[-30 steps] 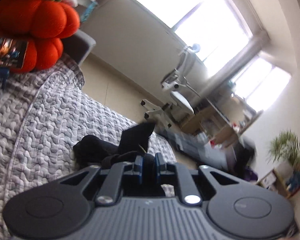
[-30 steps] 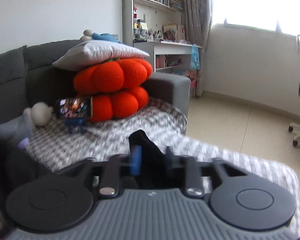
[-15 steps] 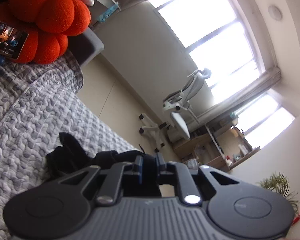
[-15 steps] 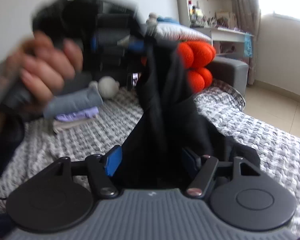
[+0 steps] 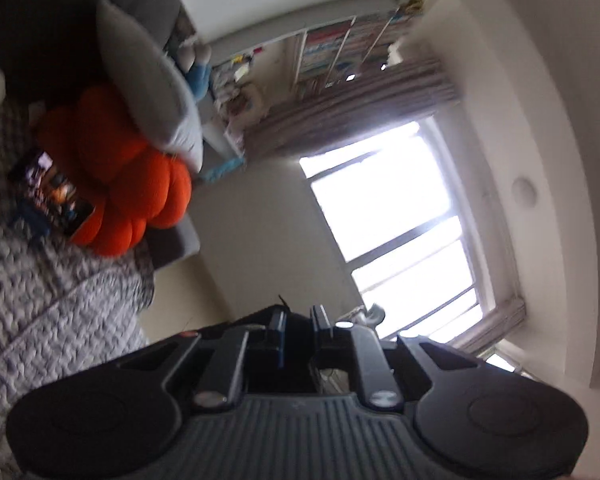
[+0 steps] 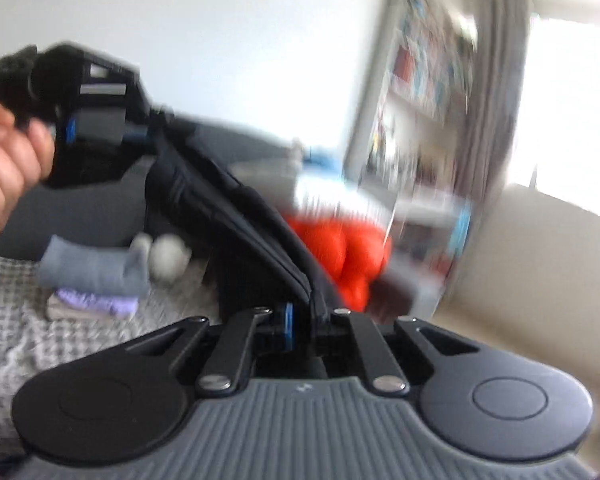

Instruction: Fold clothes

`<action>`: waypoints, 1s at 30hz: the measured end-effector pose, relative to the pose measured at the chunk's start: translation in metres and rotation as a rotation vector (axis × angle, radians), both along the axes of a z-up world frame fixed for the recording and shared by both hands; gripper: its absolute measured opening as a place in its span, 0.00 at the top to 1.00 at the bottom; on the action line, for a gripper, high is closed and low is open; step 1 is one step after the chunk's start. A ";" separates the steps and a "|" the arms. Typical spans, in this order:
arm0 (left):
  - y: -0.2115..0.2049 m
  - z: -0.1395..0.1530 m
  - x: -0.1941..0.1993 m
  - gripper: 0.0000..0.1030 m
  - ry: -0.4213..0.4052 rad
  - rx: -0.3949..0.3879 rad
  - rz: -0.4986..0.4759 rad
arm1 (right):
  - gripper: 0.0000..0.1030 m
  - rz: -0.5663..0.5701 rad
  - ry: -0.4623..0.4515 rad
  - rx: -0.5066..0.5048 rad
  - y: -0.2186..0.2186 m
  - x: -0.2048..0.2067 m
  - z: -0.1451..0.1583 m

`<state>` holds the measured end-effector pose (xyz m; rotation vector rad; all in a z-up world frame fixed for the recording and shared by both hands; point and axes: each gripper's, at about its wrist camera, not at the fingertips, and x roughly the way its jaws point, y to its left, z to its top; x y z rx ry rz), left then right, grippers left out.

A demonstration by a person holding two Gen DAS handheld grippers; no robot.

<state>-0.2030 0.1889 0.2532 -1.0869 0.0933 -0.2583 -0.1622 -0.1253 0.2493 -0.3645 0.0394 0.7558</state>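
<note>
A black garment (image 6: 228, 216) hangs stretched in the air between both grippers. In the right wrist view, my right gripper (image 6: 306, 312) has the garment's folded edge between its pads as its jaws are closing on it. My left gripper (image 6: 156, 128), held by a hand (image 6: 4, 172), shows at upper left, shut on the garment's other end. In the left wrist view, my left gripper (image 5: 298, 316) holds a bit of black garment (image 5: 260, 314) between its narrow jaws; the rest is hidden below the gripper body.
A quilted grey cover (image 5: 40, 308) lies over the sofa. Orange pumpkin cushions (image 5: 132, 184) with a grey pillow (image 5: 148, 92) and a lit phone (image 5: 52, 188) sit at its end. A stack of folded clothes (image 6: 96, 276) rests near the sofa back.
Both grippers rose and rolled, lifting the black garment off the cover. The right gripper's jaws, open around the fabric half a second ago, have closed on it.
</note>
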 end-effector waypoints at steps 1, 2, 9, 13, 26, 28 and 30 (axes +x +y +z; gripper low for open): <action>-0.002 0.010 -0.012 0.89 -0.037 0.013 0.027 | 0.93 0.001 -0.053 0.013 -0.004 -0.010 0.016; -0.005 0.021 -0.022 0.89 -0.079 0.036 0.049 | 0.93 0.003 -0.106 0.026 -0.009 -0.020 0.031; -0.038 0.027 -0.009 0.72 -0.088 0.267 0.012 | 0.93 -0.219 -0.165 0.055 -0.051 -0.013 0.043; -0.056 -0.036 0.036 0.55 0.109 0.423 -0.180 | 0.93 -0.373 -0.037 -0.027 -0.073 0.019 -0.014; -0.126 -0.175 0.092 0.20 0.292 0.965 -0.610 | 0.93 -0.694 0.260 -0.003 -0.158 0.046 -0.128; -0.129 -0.180 0.088 0.17 0.271 1.010 -0.625 | 0.93 -0.703 0.277 0.012 -0.164 0.049 -0.136; -0.133 -0.186 0.086 0.14 0.263 1.060 -0.620 | 0.93 -0.711 0.295 0.027 -0.170 0.052 -0.145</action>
